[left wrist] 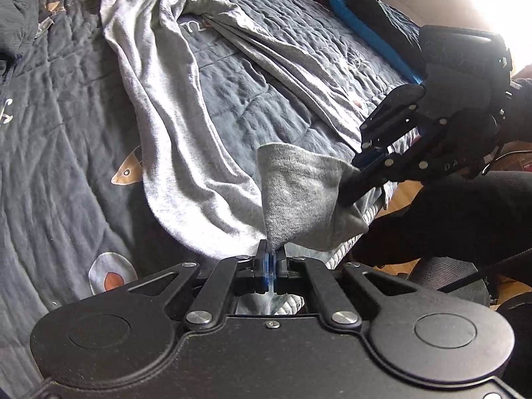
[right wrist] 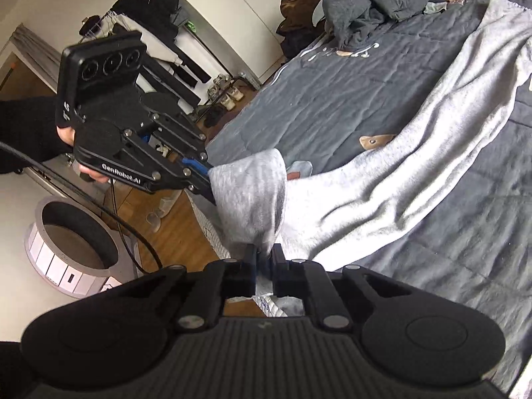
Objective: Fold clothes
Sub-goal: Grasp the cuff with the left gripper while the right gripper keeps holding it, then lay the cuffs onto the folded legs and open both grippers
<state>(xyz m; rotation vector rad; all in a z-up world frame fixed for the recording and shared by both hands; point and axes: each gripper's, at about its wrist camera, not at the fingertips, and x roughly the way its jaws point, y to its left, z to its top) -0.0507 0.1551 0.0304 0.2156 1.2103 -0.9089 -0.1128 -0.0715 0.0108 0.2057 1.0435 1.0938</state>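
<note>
Holding one bunched cuff of the grey pants [left wrist: 186, 153], both L gripper [left wrist: 270, 255] & R gripper [right wrist: 264, 255] clamped on it; thin pinch could slip, or leg twists when spread.

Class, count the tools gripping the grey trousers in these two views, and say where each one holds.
2. The left tool pinches one corner of the trousers' lifted end; the right tool pinches the other corner. Both hold it above the bed's edge.

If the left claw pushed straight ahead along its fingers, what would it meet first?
Most likely the light grey cotton garment it already pinches, bunched just ahead of the left claw; behind it, the dark quilted bedspread.
</note>
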